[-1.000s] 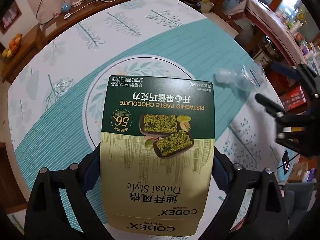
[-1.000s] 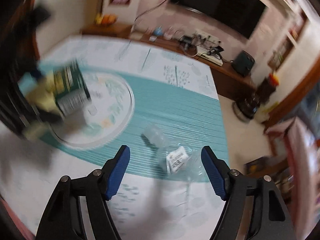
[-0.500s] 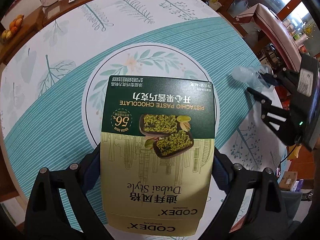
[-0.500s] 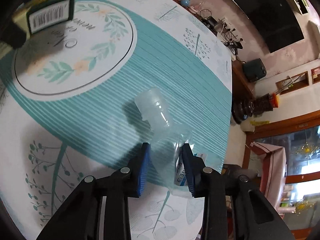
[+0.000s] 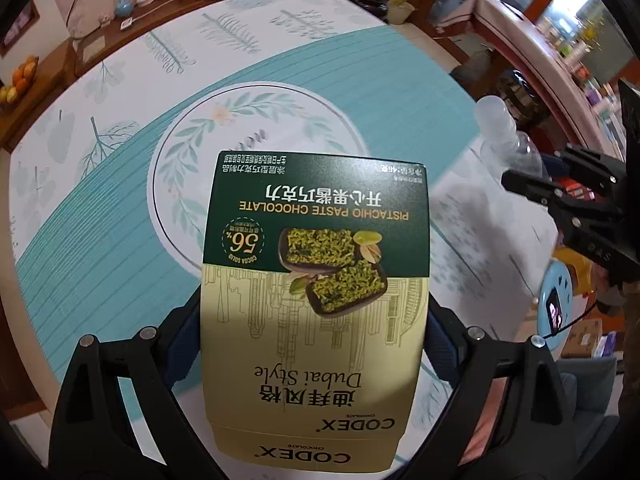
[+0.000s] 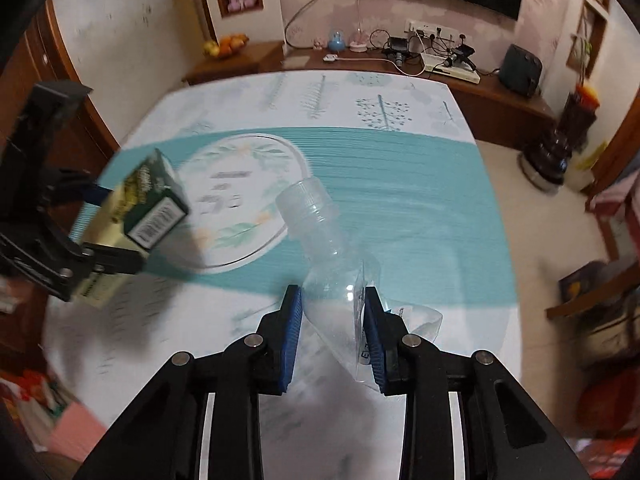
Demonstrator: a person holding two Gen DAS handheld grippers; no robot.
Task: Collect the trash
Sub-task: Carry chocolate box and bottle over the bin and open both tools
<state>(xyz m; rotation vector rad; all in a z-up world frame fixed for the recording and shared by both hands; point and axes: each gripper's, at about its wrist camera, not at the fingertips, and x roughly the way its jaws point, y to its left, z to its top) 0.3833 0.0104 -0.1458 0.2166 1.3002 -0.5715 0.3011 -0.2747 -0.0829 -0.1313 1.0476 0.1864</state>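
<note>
While the left tool point(image 5: 316, 344) pinches the green and gold Codex pistachio chocolate box point(image 5: 316, 280) by its two long sides, we see the box held clear above the desk point(image 5: 100, 208), over the near part of the white ring printed on the teal tablecloth point(image 5: 280, 60). Its blue pads point(image 5: 186, 332) stand wide, pressed on the box's full width, and the printing reads upside down to the left camera. From the right camera the same box point(image 6: 148, 208) hangs at the left side of the desk, its barcode end turned towards us, with the left tool point(image 6: 104, 232) clamped round it.

Our right tool point(image 6: 330, 332) has just been closing, and its blue pads point(image 6: 292, 336) now squeeze a crushed clear plastic bottle point(image 6: 324, 256). We see the bottle's ribbed cap point(image 6: 304, 200) tilting up and to the left, away from the tool, while the flattened body with a scrap of label sits between the pads. The bottle appears lifted off the cloth, towards the desk's near edge. In the left view the bottle point(image 5: 500, 128) shows at the right, past the desk's right edge, with the right tool point(image 5: 560, 196) behind it.

Beyond the far edge stands a wooden sideboard point(image 6: 248, 60) with fruit point(image 6: 224, 46) and cables.
</note>
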